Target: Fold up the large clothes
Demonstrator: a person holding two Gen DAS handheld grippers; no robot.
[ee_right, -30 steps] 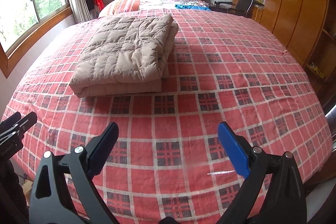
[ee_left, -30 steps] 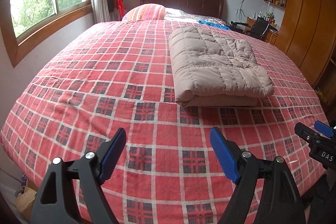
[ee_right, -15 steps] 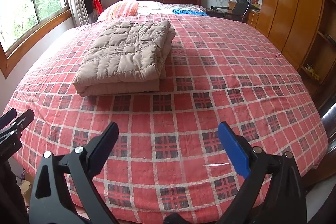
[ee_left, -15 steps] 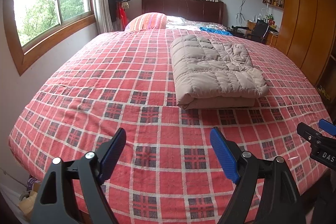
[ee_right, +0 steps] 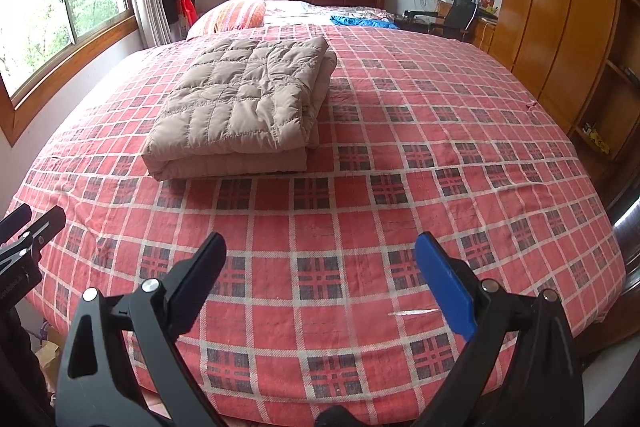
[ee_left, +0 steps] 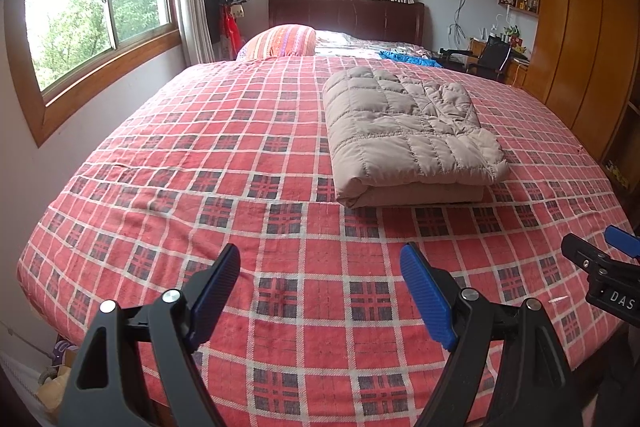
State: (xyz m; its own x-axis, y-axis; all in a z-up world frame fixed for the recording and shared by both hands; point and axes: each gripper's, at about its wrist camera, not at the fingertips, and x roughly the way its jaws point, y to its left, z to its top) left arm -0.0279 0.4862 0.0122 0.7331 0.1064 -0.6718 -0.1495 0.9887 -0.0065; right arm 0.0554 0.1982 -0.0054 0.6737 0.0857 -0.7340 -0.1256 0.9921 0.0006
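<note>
The beige quilted jacket lies folded into a thick rectangular bundle on the red plaid bedspread, around the middle of the bed and a little toward the foot. Its layers are stacked, with the rounded fold edge facing the near end. Nothing touches it.

What has changed over the last second is the vantage. Both cameras have pulled back and risen: the jacket now sits farther from the gripper tips, more of the near bedspread shows, and the foot edge of the bed has come into sight. The bundle itself has not shifted or sprung open across that time.

The left gripper hovers over the near end of the bed with its blue pads wide apart and nothing between them. The right gripper does likewise, also spread and empty, well apart from the jacket. Each shows at the edge of the other's view.

Read together, this looks like a retreat after the last fold: the garment is compact, squared and left alone, so the folding seems finished or very nearly so.

Farther off, a striped pillow and a blue cloth lie near the dark headboard, with windows on the left and wooden wardrobes on the right.
</note>
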